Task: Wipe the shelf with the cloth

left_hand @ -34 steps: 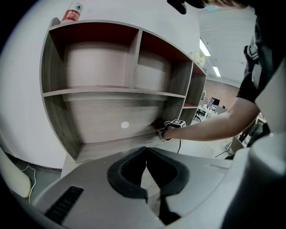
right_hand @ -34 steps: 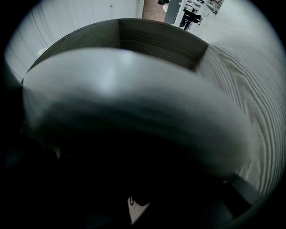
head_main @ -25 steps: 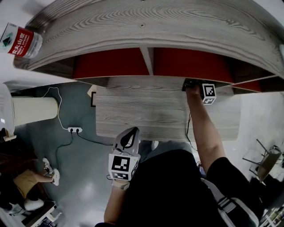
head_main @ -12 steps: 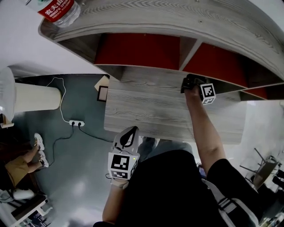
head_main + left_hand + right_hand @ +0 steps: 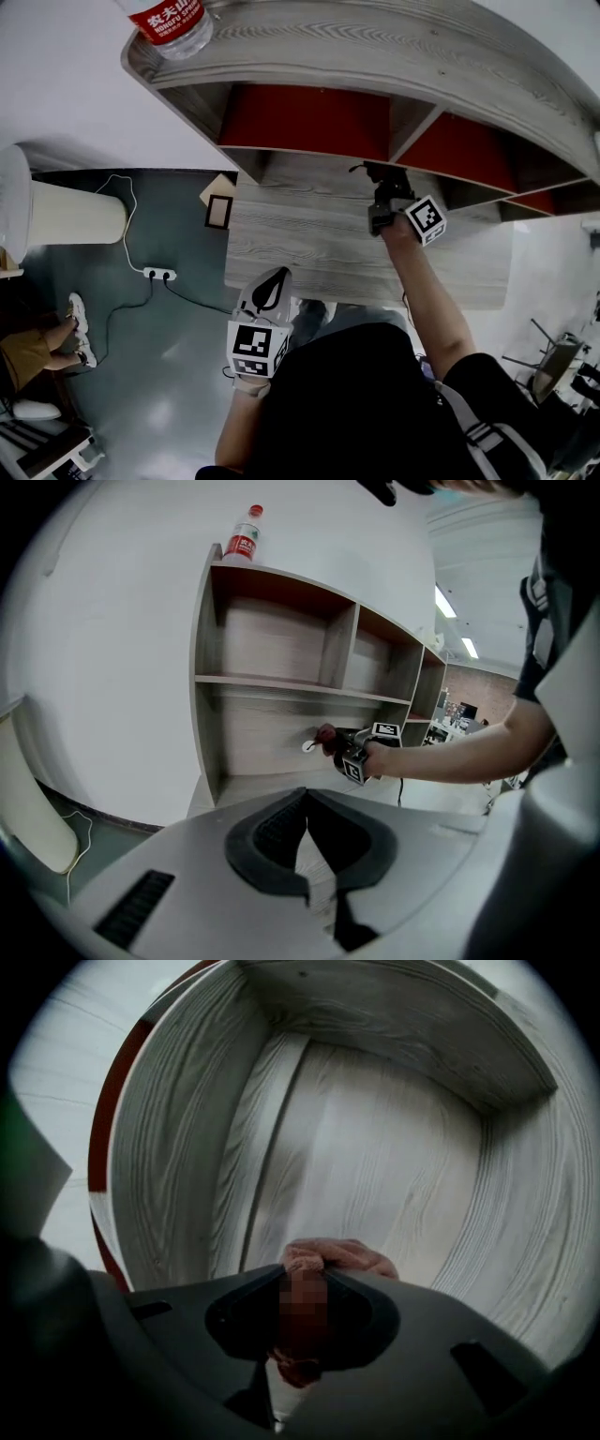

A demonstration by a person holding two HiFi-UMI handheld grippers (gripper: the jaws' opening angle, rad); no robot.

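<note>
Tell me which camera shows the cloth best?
The right gripper view: the cloth sits close up, pinched in the right claw, before the shelf wall. The left gripper view shows it small and red, far away. In the head view I can't make it out.

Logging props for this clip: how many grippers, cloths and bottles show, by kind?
Grippers: 2 (left gripper, right gripper)
Cloth: 1
Bottle: 1
Total: 4
</note>
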